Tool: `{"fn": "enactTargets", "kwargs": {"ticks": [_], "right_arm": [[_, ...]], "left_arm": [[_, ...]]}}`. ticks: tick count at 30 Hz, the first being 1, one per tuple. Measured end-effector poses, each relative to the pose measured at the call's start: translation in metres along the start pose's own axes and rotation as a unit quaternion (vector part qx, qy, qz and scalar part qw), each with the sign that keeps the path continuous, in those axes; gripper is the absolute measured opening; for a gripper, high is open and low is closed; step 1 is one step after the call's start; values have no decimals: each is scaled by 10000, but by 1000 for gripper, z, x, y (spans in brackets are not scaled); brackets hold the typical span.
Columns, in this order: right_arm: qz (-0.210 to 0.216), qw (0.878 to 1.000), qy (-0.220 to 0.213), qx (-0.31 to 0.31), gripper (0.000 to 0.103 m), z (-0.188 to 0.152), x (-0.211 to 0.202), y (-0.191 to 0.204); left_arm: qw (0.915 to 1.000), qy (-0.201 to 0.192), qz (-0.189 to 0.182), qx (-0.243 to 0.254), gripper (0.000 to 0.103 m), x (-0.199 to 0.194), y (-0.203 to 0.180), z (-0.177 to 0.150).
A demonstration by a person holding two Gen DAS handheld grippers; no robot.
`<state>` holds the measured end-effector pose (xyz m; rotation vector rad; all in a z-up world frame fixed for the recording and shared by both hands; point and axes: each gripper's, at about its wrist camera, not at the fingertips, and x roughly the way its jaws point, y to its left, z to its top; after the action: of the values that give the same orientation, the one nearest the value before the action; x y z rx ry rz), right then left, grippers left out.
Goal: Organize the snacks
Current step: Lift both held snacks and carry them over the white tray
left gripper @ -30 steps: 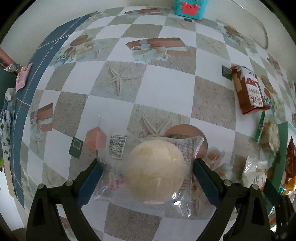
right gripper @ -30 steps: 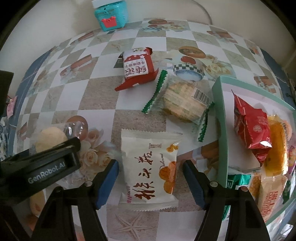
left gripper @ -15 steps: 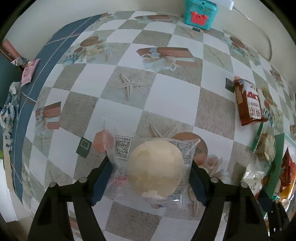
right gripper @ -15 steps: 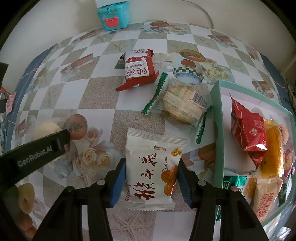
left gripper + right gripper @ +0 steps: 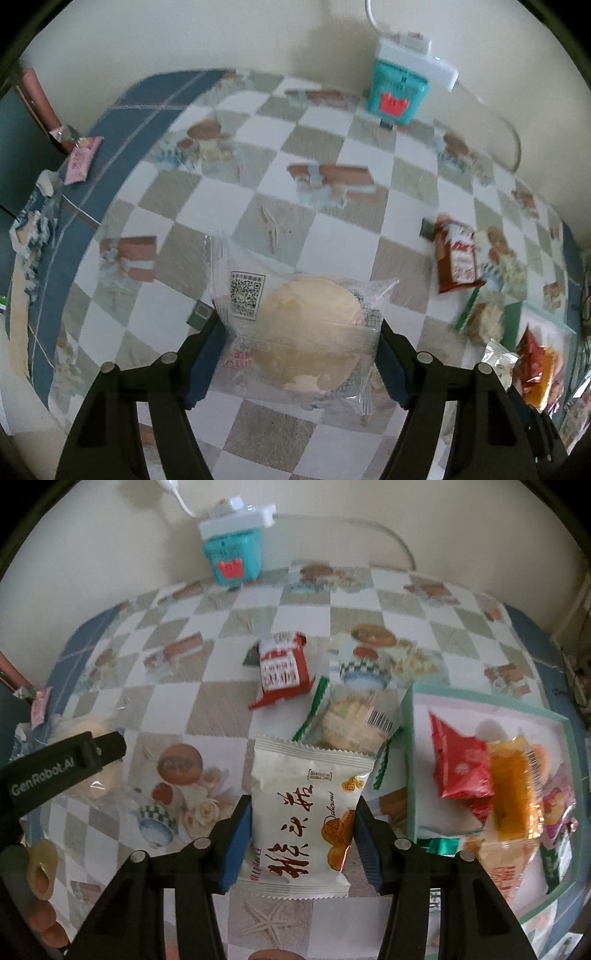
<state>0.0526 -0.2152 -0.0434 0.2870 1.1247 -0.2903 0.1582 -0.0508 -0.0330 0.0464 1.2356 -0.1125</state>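
A clear packet with a round pale bun [image 5: 308, 354] hangs a little above the checkered tablecloth [image 5: 332, 229]. My left gripper [image 5: 299, 326] grips it from both sides, its jaws still closing slightly. My right gripper [image 5: 302, 803] is shut on a white snack packet [image 5: 306, 771] with red characters, also lifted off the cloth. The left gripper's side and the bun packet [image 5: 92, 734] show at the left of the right wrist view. A teal tray [image 5: 410, 760] with several snack packets lies to the right.
A red-and-white packet [image 5: 282, 668] and a green-edged cracker packet [image 5: 351, 725] lie on the cloth beyond the white packet. A teal box [image 5: 232, 554] with a white cable stands at the wall. A hand [image 5: 44, 919] shows at the lower left. The table's blue edge [image 5: 110, 147] runs along the left.
Both grippers closed from open onto their packets, then rose with them. The table looks farther away and more of the back wall shows.
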Motion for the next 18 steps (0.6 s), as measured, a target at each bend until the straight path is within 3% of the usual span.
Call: {"fn": "enactTargets", "kwargs": {"ticks": [5, 12, 18], "right_arm": [[43, 9995, -279, 135, 55, 6, -20, -3], [16, 9977, -546, 393, 55, 9, -44, -19], [-411, 9937, -721, 751, 55, 7, -60, -52]], "left_arm": [[9983, -139, -539, -165, 76, -19, 1, 6], [9966, -494, -652, -132, 76, -48, -9, 7], [9935, -765, -837, 57, 76, -72, -27, 4]]}}
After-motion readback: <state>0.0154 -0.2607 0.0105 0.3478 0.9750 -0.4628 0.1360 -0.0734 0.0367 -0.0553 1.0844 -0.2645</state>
